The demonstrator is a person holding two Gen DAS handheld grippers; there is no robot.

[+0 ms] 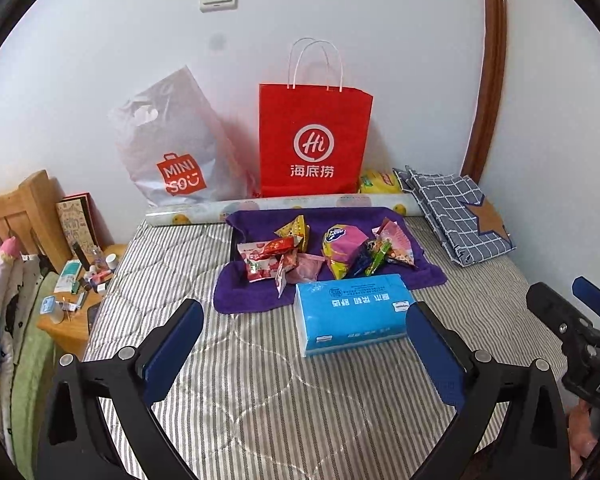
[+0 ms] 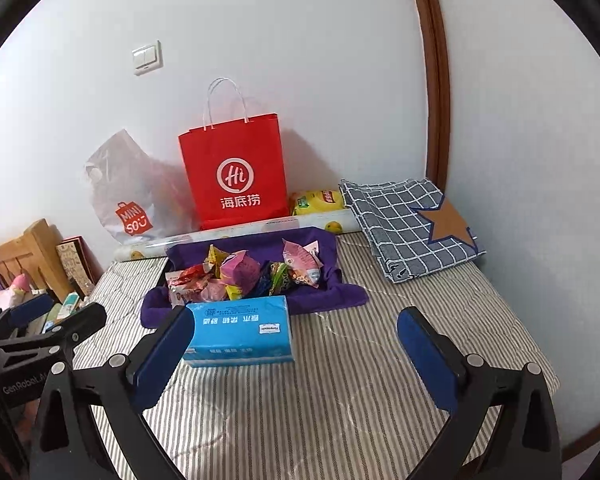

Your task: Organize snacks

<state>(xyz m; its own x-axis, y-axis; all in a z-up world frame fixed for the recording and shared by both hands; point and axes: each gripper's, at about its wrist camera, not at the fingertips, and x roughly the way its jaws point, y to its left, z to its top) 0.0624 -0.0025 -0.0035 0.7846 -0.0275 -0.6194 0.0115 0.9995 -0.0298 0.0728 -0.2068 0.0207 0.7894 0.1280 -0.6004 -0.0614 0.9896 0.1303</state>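
Several snack packets (image 1: 320, 254) lie in a heap on a purple towel (image 1: 252, 296) on the striped bed; they also show in the right wrist view (image 2: 244, 274). A blue tissue pack (image 1: 352, 312) lies just in front of them, and in the right wrist view (image 2: 240, 330). My left gripper (image 1: 304, 320) is open and empty, held above the bed short of the tissue pack. My right gripper (image 2: 296, 328) is open and empty, the tissue pack beside its left finger. A red paper bag (image 1: 314, 144) stands upright against the wall behind the snacks.
A white Miniso plastic bag (image 1: 168, 152) leans left of the red bag. A rolled sheet (image 1: 284, 206) lies behind the towel. A yellow packet (image 2: 318, 202) sits at the wall. Folded checked cloth (image 1: 456, 216) lies at right. A cluttered wooden nightstand (image 1: 76, 300) stands left.
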